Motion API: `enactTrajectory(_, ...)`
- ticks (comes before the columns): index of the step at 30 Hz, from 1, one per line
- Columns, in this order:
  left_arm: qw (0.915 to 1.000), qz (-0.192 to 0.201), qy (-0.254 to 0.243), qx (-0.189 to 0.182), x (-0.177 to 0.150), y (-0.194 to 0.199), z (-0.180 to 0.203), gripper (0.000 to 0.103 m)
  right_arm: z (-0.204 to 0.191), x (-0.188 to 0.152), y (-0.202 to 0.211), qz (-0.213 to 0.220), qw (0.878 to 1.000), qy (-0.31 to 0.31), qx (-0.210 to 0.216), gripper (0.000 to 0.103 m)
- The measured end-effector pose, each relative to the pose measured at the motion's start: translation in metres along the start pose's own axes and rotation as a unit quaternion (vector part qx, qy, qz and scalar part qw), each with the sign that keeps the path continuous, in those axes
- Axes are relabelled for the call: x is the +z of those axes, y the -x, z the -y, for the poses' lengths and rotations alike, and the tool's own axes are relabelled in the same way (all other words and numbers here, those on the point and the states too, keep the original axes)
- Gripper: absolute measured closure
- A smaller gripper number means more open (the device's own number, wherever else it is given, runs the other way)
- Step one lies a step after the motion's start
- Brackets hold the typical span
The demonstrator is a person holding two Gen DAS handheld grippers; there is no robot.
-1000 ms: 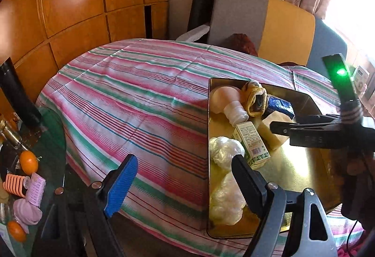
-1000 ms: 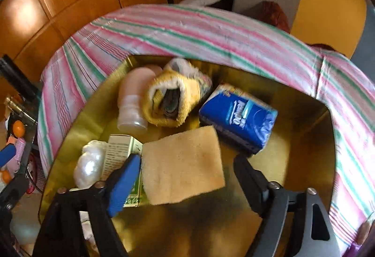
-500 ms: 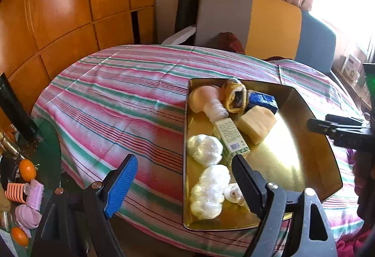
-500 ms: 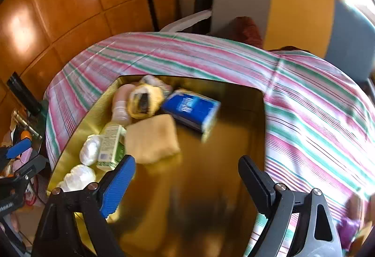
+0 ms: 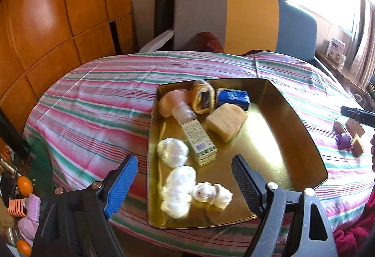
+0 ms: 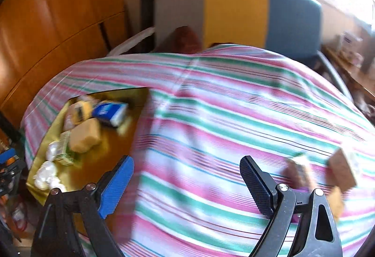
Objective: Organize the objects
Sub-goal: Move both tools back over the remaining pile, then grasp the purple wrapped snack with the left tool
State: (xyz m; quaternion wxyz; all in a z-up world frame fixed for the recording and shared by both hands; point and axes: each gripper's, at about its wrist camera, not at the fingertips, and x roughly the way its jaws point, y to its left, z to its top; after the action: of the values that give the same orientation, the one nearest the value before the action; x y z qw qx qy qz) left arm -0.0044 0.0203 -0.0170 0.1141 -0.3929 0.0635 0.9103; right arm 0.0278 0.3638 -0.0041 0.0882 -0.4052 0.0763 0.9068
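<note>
A gold tray (image 5: 276, 139) lies on the striped bedcover (image 5: 98, 102). It holds a pink bottle (image 5: 174, 104), a yellow rolled cloth (image 5: 203, 99), a blue tissue pack (image 5: 234, 97), a tan sponge (image 5: 226, 121), a green-and-white box (image 5: 199, 142), white plastic bundles (image 5: 173, 152) and a white sock (image 5: 212, 192). My left gripper (image 5: 184, 158) hangs open over the tray's near edge, empty. My right gripper (image 6: 186, 160) is over bare cover to the right of the tray (image 6: 105, 158); its jaws are opening with nothing between them. Blurred wooden blocks (image 6: 343, 169) lie at its right.
Wooden blocks and a purple piece (image 5: 349, 137) lie on the cover right of the tray. A grey, yellow and blue chair back (image 5: 248, 20) stands behind the bed, with a wood-panelled wall (image 5: 58, 22) to the left. A glass side table (image 5: 21, 186) bears oranges and pink rollers.
My right gripper has swung right, off the tray and over the striped cover, leaving the tan sponge in the tray. The left gripper drew back, so the whole tray shows.
</note>
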Motion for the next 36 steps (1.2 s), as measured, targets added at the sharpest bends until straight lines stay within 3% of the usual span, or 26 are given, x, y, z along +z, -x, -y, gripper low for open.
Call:
enactTrajectory(5, 0.9996, -0.004, -0.016, -0.024, 0.005, -0.001, 0.018, 0.019, 0.071, -0.009, 0.019, 0.011, 0.997, -0.051, -0.058, 0.008)
enactTrajectory(9, 0.9979, -0.006, -0.039, -0.051, 0.011, -0.002, 0.041, 0.019, 0.136, -0.022, 0.033, 0.028, 0.986, -0.115, -0.116, 0.006)
enactTrajectory(12, 0.9953, -0.008, -0.058, -0.077, 0.019, -0.003, 0.064, 0.02, 0.182, -0.039, 0.037, 0.04, 0.97, -0.185, -0.156, 0.005)
enactTrajectory(15, 0.9897, -0.018, -0.076, -0.12, 0.027, -0.007, 0.095, 0.021, 0.221, -0.057, 0.038, 0.04, 0.944, -0.276, -0.176, 0.005)
enactTrajectory(17, 0.9845, -0.022, -0.094, -0.146, 0.031, -0.008, 0.118, 0.021, 0.236, -0.06, 0.046, 0.058, 0.93, -0.319, -0.174, 0.005)
enactTrajectory(21, 0.9707, -0.037, -0.138, -0.193, 0.035, -0.014, 0.172, 0.021, 0.247, -0.064, 0.059, 0.077, 0.918, -0.345, -0.178, 0.003)
enactTrajectory(29, 0.9478, -0.085, -0.174, -0.253, 0.035, -0.035, 0.261, 0.024, 0.257, -0.074, 0.057, 0.067, 0.907, -0.387, -0.152, 0.002)
enactTrajectory(33, 0.9323, -0.137, -0.155, -0.296, 0.032, -0.059, 0.299, 0.025, 0.261, -0.078, 0.05, 0.056, 0.903, -0.405, -0.13, 0.002)
enactTrajectory(36, 0.9282, -0.154, -0.144, -0.306, 0.031, -0.075, 0.321, 0.025, 0.259, -0.076, 0.048, 0.053, 0.906, -0.401, -0.123, 0.002)
